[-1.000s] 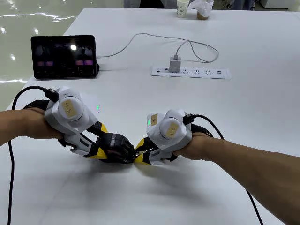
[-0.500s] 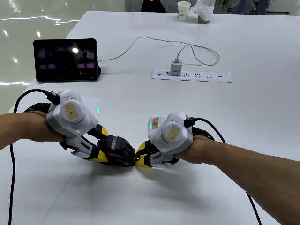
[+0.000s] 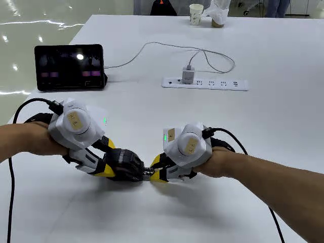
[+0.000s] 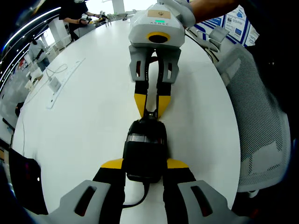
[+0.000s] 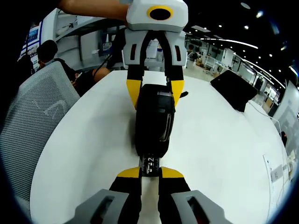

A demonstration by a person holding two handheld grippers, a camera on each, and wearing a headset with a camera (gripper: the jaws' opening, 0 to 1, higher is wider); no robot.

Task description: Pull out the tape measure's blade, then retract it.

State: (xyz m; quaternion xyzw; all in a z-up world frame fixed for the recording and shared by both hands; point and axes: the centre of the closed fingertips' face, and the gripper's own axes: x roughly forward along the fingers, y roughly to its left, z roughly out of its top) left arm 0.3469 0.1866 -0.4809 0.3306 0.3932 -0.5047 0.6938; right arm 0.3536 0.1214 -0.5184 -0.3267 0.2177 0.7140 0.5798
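Note:
A black tape measure lies low over the white table, held between both grippers. My left gripper is shut on its body, the yellow pads pressing its two sides. My right gripper faces it from the right and is shut on the blade's end, where a short stretch of printed blade shows at the case mouth. In the right gripper view the case stands straight ahead with the left gripper clamped behind it. In the left gripper view the right gripper pinches at the case's front.
A dark tablet stands at the back left. A white power strip with a plugged charger and cable lies mid-table. A paper cup sits at the far edge. A grey mesh chair stands beside the table.
The right gripper has edged slightly rightward, away from the case, and a short piece of blade now shows. The left gripper holds the case nearly still. The head camera shifted a little.

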